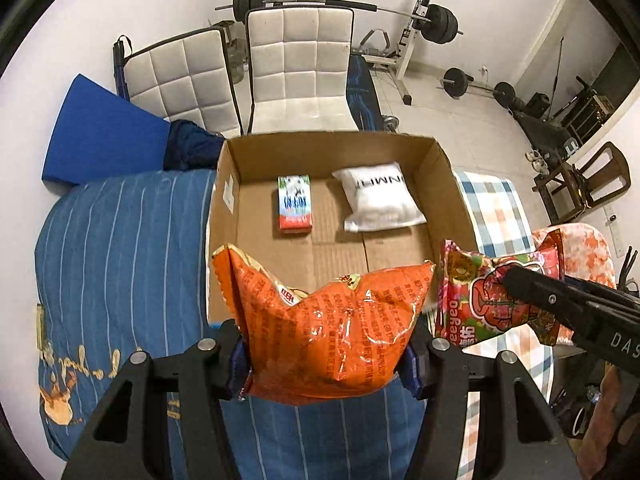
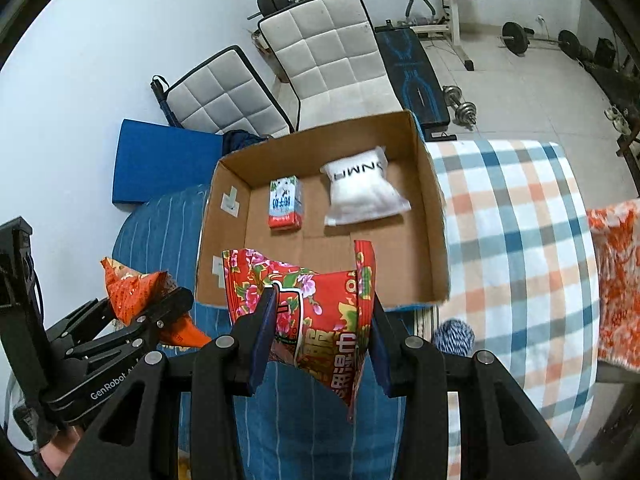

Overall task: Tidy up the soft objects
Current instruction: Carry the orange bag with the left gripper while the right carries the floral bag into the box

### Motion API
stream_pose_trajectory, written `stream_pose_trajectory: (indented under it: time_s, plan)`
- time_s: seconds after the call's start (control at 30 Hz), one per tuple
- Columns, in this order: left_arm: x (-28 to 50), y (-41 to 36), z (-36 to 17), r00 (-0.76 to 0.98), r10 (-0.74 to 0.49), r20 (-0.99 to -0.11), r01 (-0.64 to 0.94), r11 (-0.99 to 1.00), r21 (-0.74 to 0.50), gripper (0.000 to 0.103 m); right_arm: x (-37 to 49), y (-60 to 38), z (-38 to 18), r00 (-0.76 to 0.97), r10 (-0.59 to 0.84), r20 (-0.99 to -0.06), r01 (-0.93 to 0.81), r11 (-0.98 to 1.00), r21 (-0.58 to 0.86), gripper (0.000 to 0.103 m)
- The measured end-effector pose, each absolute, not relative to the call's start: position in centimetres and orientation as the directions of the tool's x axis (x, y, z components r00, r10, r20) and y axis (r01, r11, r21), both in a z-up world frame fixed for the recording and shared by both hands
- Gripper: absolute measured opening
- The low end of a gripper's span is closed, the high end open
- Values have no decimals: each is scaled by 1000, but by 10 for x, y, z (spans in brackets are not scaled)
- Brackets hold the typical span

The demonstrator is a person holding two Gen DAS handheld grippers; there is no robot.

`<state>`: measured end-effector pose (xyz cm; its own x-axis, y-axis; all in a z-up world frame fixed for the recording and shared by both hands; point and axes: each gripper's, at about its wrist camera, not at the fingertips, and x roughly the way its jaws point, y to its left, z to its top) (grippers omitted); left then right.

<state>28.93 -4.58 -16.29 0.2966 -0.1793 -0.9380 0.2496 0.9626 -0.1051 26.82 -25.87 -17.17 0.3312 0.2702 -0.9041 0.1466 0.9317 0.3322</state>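
1. Orange snack bag [image 1: 324, 332]: pinched in the left claw [image 1: 324, 364], hanging above the blue striped bedding [image 1: 120, 248] just short of the cardboard box's near wall. Judged light, air-puffed and crackly; the glossy film looks slippery and the contents probably crush easily. The hold sits at the lower body of the bag, pads pressed in from both sides. A hold on the flat crimped seam would likely spare the contents better.

2. Red floral snack bag [image 2: 308, 312]: clamped in the right claw [image 2: 320, 340], pads squeezed against both side edges, the bag buckled between them. It hangs just before the near wall of the box. Judged light and thin-walled; the film creases readily and could slide out if the squeeze slackens.

3. Cardboard box [image 1: 444, 184]: open-topped, resting on the bed between the blue striped bedding and a checked blanket [image 2: 512, 240]. Stiff walls, flat floor; judged the destination for both bags.

4. Tissue pack [image 1: 295, 209]: lying flat on the box floor, towards the far wall, left of centre. Soft, squashable, judged easy to pinch across its narrow width.

5. White pouch [image 1: 378, 197]: lying flat beside the tissue pack, apart from it, towards the far right corner. Pillowy and limp by appearance.

6. Free floor inside the box: the near half, judged ample for both bags.
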Motion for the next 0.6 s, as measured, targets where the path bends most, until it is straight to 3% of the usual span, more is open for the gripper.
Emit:
stream_pose_trajectory:
  time_s: [0.27,0.6]
  plan:
    - [341,-46,-172,301,-159,-940,232,969,-90,56,316,-256,-193,324,251,-912,157,936,314,44]
    - [394,-45,-222,217,-132,-967,207,974,-87,56,368,-263,-270,222,210,-952,201,946,255,44]
